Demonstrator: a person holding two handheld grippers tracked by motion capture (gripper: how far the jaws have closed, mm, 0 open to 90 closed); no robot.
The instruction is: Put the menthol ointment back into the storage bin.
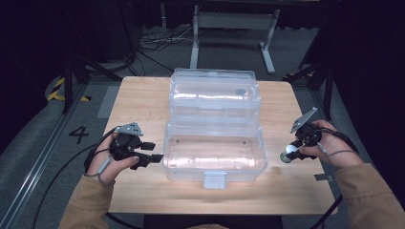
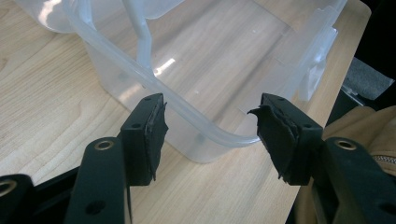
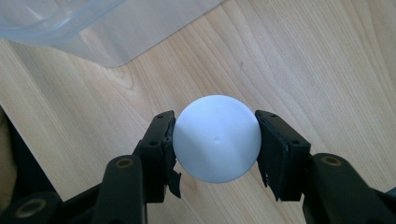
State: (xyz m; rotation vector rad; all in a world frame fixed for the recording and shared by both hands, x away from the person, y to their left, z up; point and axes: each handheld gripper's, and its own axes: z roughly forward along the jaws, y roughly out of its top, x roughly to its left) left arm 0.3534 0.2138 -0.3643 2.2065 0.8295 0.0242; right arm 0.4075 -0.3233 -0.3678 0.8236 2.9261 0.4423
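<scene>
L gripper (image 1: 155, 158) jaws wide apart, low; R gripper (image 1: 288, 155) jaws clamped, hand raised.

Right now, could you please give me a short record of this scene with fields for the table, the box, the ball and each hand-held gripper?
table: wooden top, carrying one box
box: clear plastic box at the middle, its lid folded back on the far side; nothing seen inside
ball: white ball, clamped between two jaws above the table, to the right of the box
left hand-held gripper: jaws apart, holding nothing, close to the box's left end
right hand-held gripper: closed on the ball
</scene>
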